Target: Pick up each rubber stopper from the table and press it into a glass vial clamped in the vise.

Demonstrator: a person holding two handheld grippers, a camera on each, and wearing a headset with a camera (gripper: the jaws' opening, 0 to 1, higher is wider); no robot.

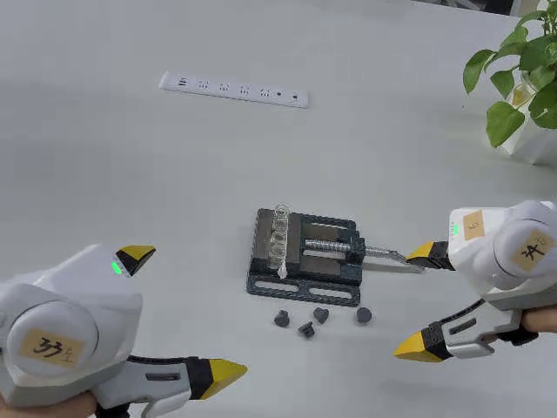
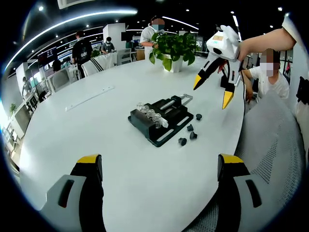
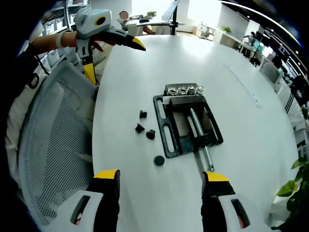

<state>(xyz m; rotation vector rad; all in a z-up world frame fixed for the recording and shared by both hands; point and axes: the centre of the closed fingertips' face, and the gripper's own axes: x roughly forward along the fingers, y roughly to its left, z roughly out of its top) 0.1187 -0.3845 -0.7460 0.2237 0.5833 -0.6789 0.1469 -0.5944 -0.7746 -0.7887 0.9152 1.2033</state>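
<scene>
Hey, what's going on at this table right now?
A person holds two grippers above the table, the left gripper and the right gripper, both open and empty. A vise clamps a row of glass vials, which appear unstoppered. Four rubber stoppers lie loose in front of the vise, none picked up yet.

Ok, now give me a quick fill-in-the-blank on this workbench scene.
____ rubber stoppers lie loose on the table.
The glass vials stand clamped in the ____.
The left gripper and the right gripper are both ____ and hold nothing.
Answers: four; vise; open.
</scene>
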